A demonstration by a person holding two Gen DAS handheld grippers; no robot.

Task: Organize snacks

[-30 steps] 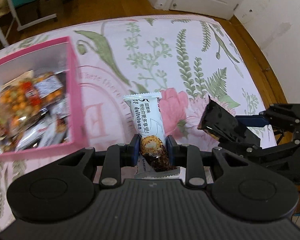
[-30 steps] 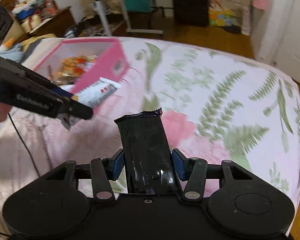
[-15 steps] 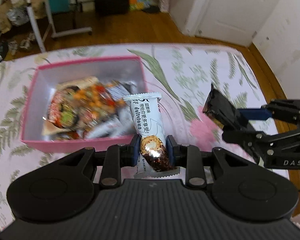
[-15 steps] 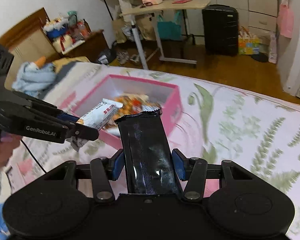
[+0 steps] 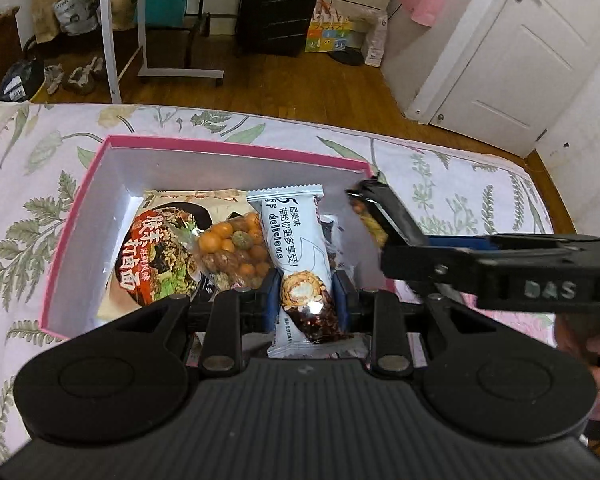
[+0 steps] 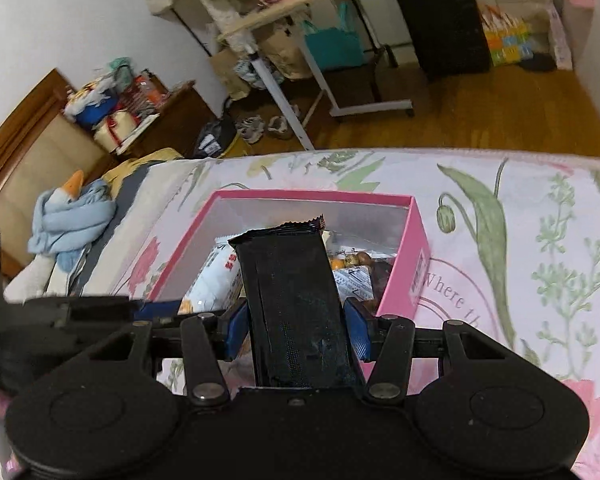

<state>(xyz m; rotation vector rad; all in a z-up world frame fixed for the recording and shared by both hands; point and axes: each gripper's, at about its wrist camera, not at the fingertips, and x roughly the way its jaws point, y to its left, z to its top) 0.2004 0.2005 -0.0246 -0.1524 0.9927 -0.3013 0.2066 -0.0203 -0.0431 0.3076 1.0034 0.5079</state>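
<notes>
We held left gripper [image 5: 305,300] clamped on white snack bar [image 5: 296,248], right gripper [image 6: 296,326] clamped on black packet [image 6: 292,296], both over pink box [image 6: 416,248].

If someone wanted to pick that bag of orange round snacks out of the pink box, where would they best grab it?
Probably from above, pinching the crinkled upper part of the bag of orange round snacks. It lies among other packets inside the pink box, whose walls block a sideways approach, and its loose film looks easy to pinch.
</notes>
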